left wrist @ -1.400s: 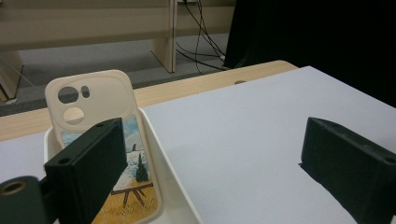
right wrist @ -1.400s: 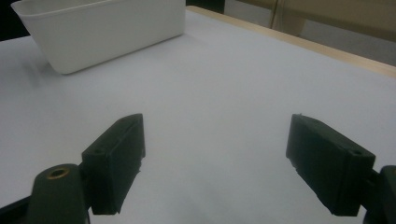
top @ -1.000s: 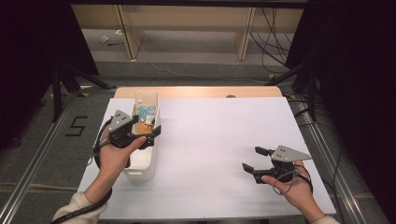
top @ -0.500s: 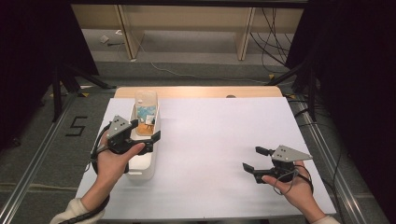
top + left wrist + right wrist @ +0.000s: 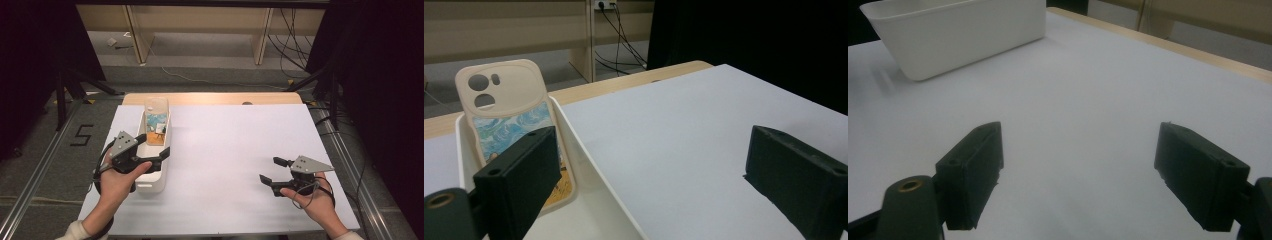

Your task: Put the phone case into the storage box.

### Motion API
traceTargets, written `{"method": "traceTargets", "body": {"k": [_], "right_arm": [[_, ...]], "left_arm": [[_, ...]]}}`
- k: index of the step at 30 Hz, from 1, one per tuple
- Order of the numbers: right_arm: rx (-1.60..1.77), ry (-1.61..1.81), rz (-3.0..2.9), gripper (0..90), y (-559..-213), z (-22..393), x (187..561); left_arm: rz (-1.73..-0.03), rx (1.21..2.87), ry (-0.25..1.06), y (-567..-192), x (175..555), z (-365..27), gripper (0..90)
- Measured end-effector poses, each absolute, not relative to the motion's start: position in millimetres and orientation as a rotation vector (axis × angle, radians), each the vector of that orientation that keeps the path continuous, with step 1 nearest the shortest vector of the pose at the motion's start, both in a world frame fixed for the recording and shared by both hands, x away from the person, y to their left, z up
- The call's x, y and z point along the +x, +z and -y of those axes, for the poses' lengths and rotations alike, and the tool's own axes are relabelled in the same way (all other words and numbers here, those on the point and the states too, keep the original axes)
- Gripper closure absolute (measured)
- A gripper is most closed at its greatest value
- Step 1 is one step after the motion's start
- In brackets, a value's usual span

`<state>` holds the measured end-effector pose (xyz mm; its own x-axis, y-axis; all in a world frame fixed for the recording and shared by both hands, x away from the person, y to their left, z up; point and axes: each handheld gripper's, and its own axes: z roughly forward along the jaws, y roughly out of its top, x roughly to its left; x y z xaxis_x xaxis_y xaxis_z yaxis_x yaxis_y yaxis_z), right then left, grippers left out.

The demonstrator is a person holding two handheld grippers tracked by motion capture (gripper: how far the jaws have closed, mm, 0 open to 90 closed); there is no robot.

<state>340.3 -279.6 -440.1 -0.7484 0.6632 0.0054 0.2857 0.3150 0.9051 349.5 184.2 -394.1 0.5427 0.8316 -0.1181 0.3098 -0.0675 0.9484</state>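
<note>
A white oblong bin point(image 5: 166, 131) stands on the left of the white table. A cream phone case point(image 5: 156, 116) with a blue and orange picture leans upright against the bin's far end. The left gripper view shows the phone case point(image 5: 509, 112) just past the left jaw, inside the bin point(image 5: 591, 160). My left gripper point(image 5: 154, 144) hovers open over the bin's near half, one jaw above the bin and one to its right, holding nothing. My right gripper point(image 5: 270, 169) is open and holds nothing, low over the table at the front right, its jaws pointing left.
A bare wooden strip point(image 5: 215, 98) runs along the table's far edge. Past it lie floor, cables and furniture legs point(image 5: 262, 42). In the right gripper view the bin point(image 5: 958, 35) stands far off at the upper left, with white table point(image 5: 1083, 100) between.
My left gripper has drawn back a little toward the near end of the bin, away from the phone case. The right gripper has stayed put.
</note>
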Motion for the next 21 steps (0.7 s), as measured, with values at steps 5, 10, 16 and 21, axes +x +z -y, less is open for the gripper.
{"method": "traceTargets", "body": {"k": [5,10,16,21], "right_arm": [[0.846,1.412,-2.219,20.7,-439.8,279.6,340.0],[0.847,1.412,-2.217,20.7,-439.7,279.9,340.1],[0.847,1.415,-2.215,20.6,-439.8,279.6,340.1],[0.848,1.413,-2.216,20.7,-439.6,279.8,340.1]], "left_arm": [[-0.956,1.648,0.559,-396.5,344.5,-182.9,6.6],[-0.941,1.658,0.557,-400.2,340.5,-183.3,6.6],[-0.925,1.658,0.546,-403.5,335.9,-183.3,6.5],[-0.924,1.661,0.554,-404.9,333.1,-184.8,6.4]]}}
